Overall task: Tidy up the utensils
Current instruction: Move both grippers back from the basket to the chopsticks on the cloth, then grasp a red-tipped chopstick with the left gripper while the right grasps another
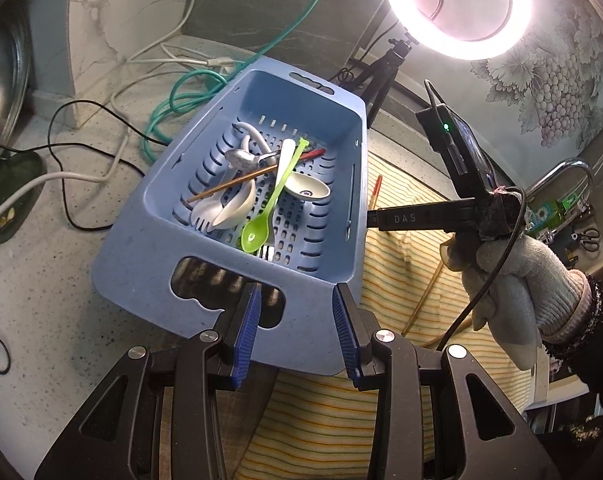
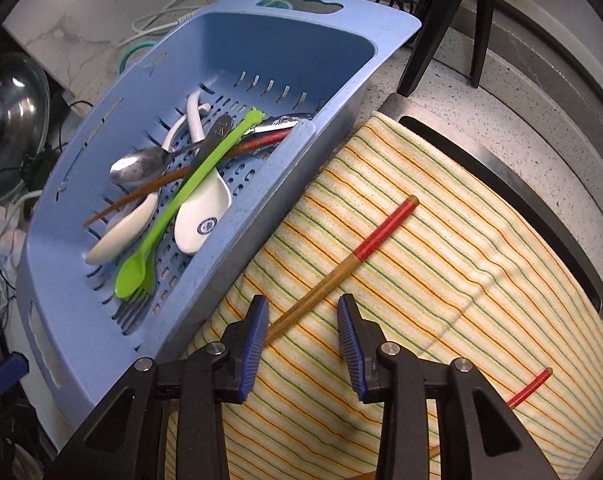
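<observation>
A blue slotted basket (image 1: 133, 248) (image 2: 321, 52) holds a green plastic spoon (image 1: 271, 204) (image 2: 173, 216), white ceramic spoons (image 1: 307, 190) (image 2: 205, 216), a metal spoon (image 1: 241, 159) (image 2: 141, 166), a white fork (image 1: 203, 212) and a brown chopstick (image 1: 237, 184) (image 2: 141, 194). A red-ended chopstick (image 2: 361, 254) lies on the striped cloth (image 2: 441, 280). My right gripper (image 2: 303, 320) is open just above its thin end. My left gripper (image 1: 295, 308) is open at the basket's near rim. The right gripper also shows in the left wrist view (image 1: 371, 218).
A second red-tipped chopstick (image 2: 529, 386) lies on the cloth at the right. A ring light (image 1: 457, 4) on a tripod (image 2: 441, 28) stands behind. Cables (image 1: 101, 152) lie on the speckled counter (image 1: 41, 300). A metal lid (image 2: 9, 128) leans at the left.
</observation>
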A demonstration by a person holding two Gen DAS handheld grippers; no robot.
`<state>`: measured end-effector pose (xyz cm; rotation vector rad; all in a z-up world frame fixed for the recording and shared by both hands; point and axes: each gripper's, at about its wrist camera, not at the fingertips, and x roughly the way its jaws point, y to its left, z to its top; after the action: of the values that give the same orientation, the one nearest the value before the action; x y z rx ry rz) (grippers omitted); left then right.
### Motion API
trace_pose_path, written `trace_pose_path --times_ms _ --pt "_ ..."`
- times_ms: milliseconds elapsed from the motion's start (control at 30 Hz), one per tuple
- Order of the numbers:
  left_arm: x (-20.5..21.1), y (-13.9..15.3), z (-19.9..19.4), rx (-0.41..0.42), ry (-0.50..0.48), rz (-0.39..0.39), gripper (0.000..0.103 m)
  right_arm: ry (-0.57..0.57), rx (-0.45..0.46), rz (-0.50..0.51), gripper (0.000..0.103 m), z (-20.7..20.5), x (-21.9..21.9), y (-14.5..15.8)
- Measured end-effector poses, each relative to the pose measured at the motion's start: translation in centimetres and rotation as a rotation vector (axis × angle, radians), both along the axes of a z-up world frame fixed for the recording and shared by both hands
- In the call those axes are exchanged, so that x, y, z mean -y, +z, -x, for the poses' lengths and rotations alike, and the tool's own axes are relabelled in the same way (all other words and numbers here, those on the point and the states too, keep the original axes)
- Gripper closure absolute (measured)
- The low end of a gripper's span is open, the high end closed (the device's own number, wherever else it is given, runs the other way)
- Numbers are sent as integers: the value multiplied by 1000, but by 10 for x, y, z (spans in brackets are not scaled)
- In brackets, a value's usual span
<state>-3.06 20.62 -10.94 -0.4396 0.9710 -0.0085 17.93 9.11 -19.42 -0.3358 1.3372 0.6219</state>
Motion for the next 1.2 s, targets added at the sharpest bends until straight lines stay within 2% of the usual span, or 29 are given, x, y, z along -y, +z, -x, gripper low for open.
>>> trace_pose_path --times_ms 300,633,800,967,1100,1200 --pt "9 5 -5 6 -30 -2 68 -1 -33 -34 80 8 27 1" --pt "47 6 -23 -3 -159 -8 68 -34 -73 -53 84 8 74 -1" --pt "83 5 -49 -28 -296 -60 68 -128 -136 -166 84 6 113 5" --pt "114 -1 -84 -75 -419 -135 68 -239 -151 -275 84 3 155 16" --pt "131 -12 -116 -136 -483 -212 68 -314 -172 -314 84 3 185 13" --pt "133 -22 -134 -179 -505 -218 71 -361 -191 -315 84 5 191 4"
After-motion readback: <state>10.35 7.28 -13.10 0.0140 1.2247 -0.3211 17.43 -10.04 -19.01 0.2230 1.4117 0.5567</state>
